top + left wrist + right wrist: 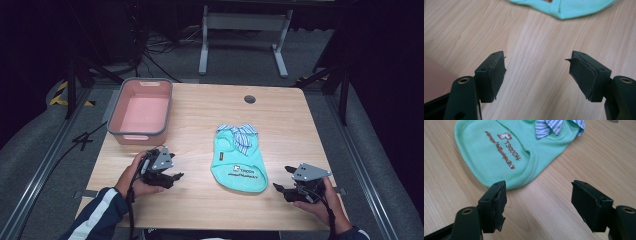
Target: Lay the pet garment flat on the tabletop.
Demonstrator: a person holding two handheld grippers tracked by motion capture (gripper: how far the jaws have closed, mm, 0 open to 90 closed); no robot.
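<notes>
Black and spread wide, the jaws of my left gripper (172, 176) held nothing, only bare wooden table (529, 45) between them, and my right gripper (281, 187) gaped just as empty over the same wood. Between the two, apart from both, the mint-green shirt (239, 159) lay flat near the middle of the table, its blue-striped collar (242, 135) at the far end and its printed hem towards me. Farther off to the left stood the pink tub (142, 111).

A lab-like recording room: a wooden worktop (200, 200) on grey carpet, ringed by black curtains, metal rails (45, 165) and loose cables (155, 50).
</notes>
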